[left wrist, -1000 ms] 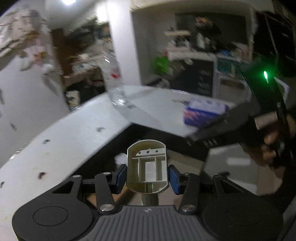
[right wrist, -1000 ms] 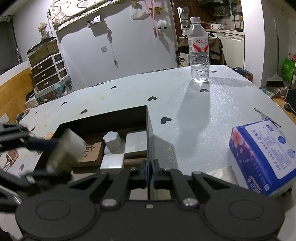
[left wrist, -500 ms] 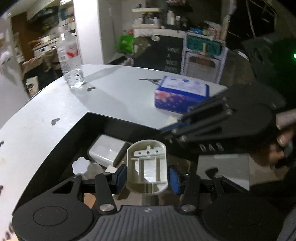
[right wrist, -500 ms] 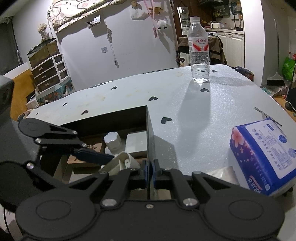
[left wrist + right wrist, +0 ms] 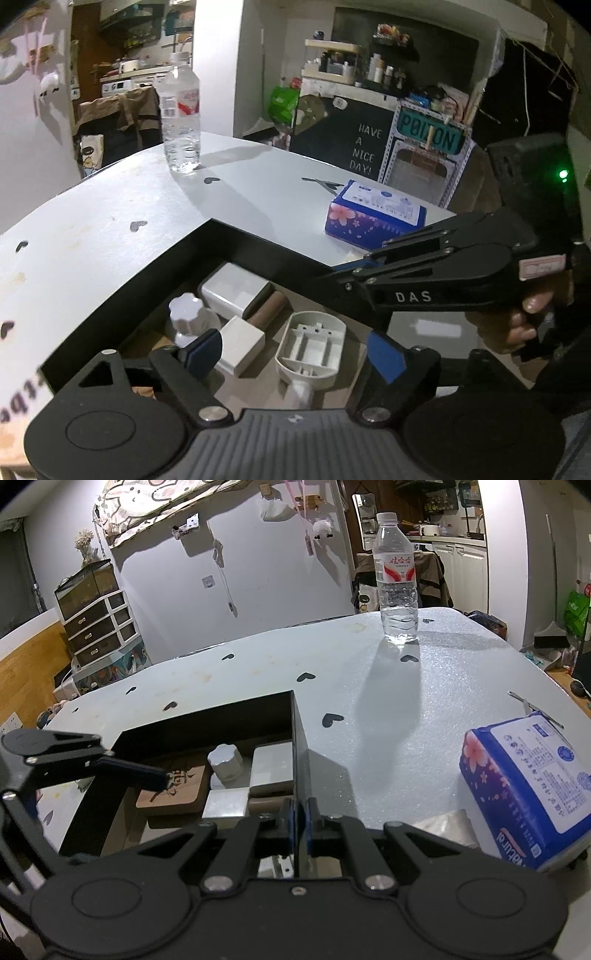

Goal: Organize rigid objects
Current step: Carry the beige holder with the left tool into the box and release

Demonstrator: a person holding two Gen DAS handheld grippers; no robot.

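Note:
A black open box (image 5: 258,245) sits on the white table. On its floor lie a white block (image 5: 234,291), a white knob (image 5: 186,314), a small white cube (image 5: 240,343), a brown cylinder (image 5: 267,310) and a wooden tile (image 5: 171,786). A grey plastic shell (image 5: 312,349) lies there too, between the fingers of my left gripper (image 5: 295,352). Those jaws are opening and the blue pads stand clear of the shell. My right gripper (image 5: 300,823) is shut on the box's right wall (image 5: 299,760).
A water bottle (image 5: 397,579) stands at the far side of the table (image 5: 424,709). A blue tissue pack (image 5: 528,794) lies right of the box. A person's hand (image 5: 524,325) holds the right gripper's handle.
My left gripper swung down over the box holding the grey shell, then spread its jaws and let it go; the shell now rests on the box floor. The right gripper stayed put.

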